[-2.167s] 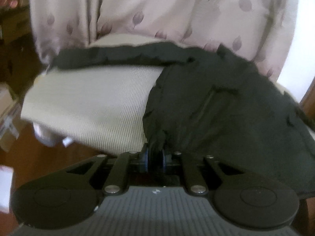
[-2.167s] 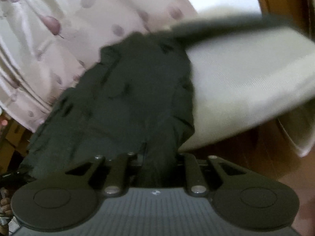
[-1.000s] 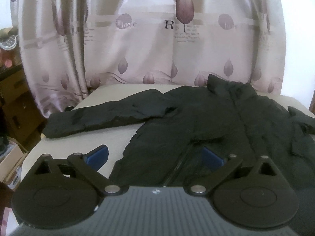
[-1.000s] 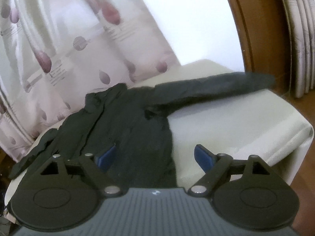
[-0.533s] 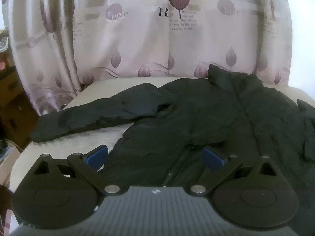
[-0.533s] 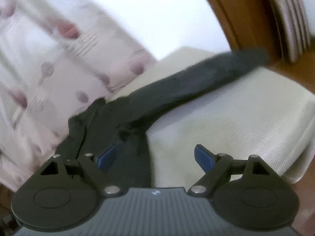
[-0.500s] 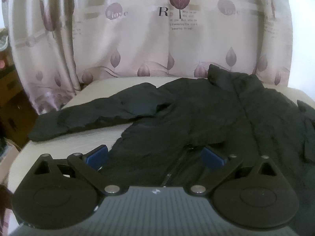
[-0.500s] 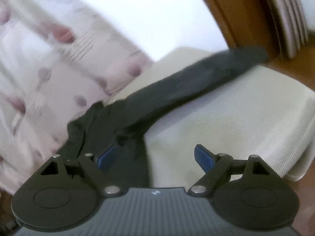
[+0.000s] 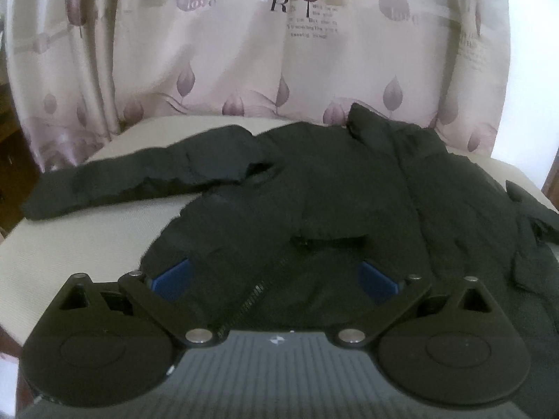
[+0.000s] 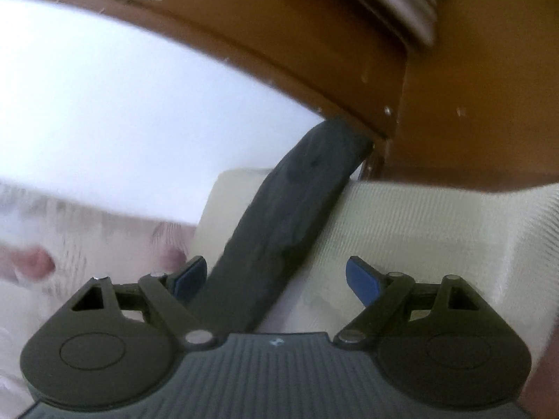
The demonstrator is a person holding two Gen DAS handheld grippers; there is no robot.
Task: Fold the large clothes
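A black zip-up jacket lies spread front up on a cream cushioned surface. Its left sleeve stretches out to the left. My left gripper is open and empty, hovering over the jacket's lower front by the zipper. In the right wrist view the jacket's right sleeve runs away from me across the cream surface to its far edge. My right gripper is open and empty just above the near part of that sleeve.
A pink curtain with leaf prints hangs behind the surface. A brown wooden frame and a white wall stand past the sleeve's end. The cream surface drops off at the right.
Both grippers let go of the jacket's hem and opened. The left one moved closer over the jacket's front. The right one swung right and now faces along the right sleeve.
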